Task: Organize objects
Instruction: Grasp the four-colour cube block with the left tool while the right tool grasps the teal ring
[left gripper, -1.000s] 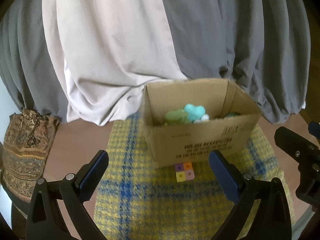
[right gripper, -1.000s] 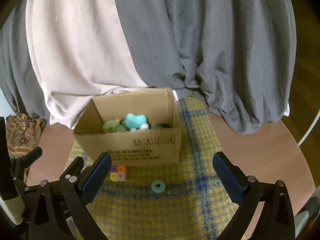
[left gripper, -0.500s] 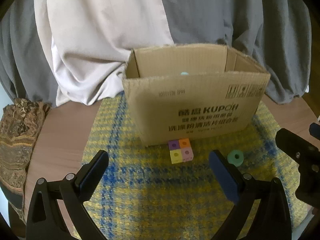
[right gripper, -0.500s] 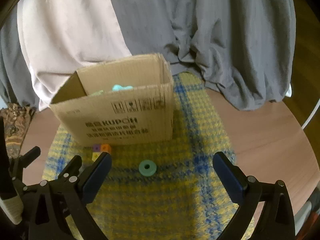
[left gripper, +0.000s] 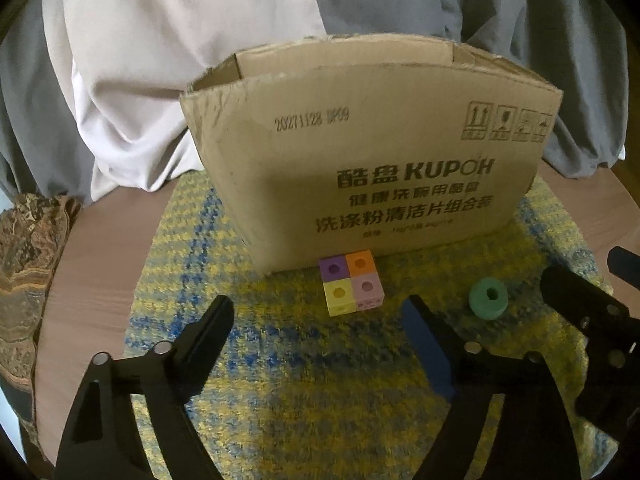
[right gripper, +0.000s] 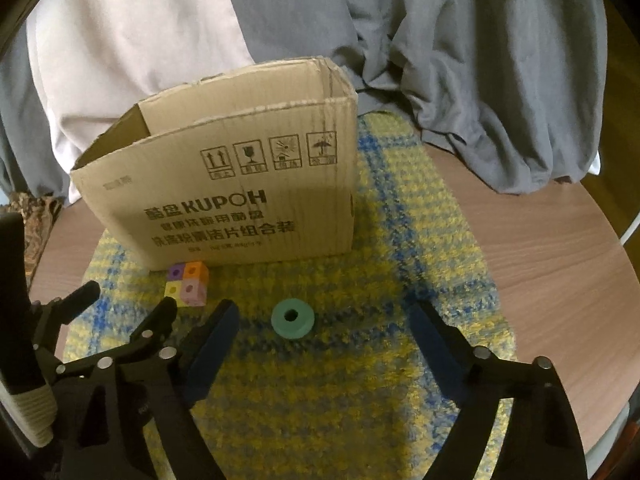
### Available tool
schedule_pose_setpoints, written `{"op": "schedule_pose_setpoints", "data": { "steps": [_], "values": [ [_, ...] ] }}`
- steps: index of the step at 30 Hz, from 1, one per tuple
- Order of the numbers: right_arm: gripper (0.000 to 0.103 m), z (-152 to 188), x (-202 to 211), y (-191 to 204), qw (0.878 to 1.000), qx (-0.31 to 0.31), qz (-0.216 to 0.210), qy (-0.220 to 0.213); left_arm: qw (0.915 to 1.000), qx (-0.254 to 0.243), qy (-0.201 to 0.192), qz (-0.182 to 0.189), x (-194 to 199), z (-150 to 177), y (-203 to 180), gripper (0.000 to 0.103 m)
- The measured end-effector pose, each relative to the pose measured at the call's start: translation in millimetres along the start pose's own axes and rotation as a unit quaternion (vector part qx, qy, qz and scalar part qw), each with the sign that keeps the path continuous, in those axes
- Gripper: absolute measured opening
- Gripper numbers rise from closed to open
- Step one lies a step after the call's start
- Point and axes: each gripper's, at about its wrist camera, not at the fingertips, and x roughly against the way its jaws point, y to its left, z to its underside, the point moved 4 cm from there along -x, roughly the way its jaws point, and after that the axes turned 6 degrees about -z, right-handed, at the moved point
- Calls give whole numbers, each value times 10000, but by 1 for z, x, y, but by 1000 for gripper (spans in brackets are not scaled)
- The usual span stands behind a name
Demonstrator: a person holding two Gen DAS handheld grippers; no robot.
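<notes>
An open cardboard box (left gripper: 372,168) stands on a yellow and blue plaid mat (left gripper: 304,380). A block of four coloured cubes (left gripper: 351,287), purple, orange, yellow and pink, lies against the box's front wall. A green ring (left gripper: 488,298) lies to its right. My left gripper (left gripper: 320,320) is open and empty, low over the mat just in front of the cubes. My right gripper (right gripper: 324,322) is open and empty, with the green ring (right gripper: 292,318) between its fingers' line. The box (right gripper: 240,196) and cubes (right gripper: 187,283) show there too. The box's inside is hidden.
The mat lies on a round wooden table (right gripper: 560,256). Grey and white draped cloth (left gripper: 168,60) hangs behind the box. A patterned brown fabric (left gripper: 24,264) sits at the table's left edge. The left gripper shows at the lower left of the right wrist view (right gripper: 120,344).
Both grippers have dropped lower and come closer to the mat. The box's contents have gone out of sight behind its front wall. The cubes and ring look nearer.
</notes>
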Motion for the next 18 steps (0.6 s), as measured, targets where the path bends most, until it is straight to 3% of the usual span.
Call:
{"op": "schedule_pose_setpoints", "data": {
  "steps": [12,18],
  "values": [
    [78,9,-27,-10,9994,38,113,313,9998,-53,177,40,-28,1,-11,75],
    [69,10,-43,-3,9988,154,71,451,9997,-79,239,52,-36,-1,-16,71]
  ]
}}
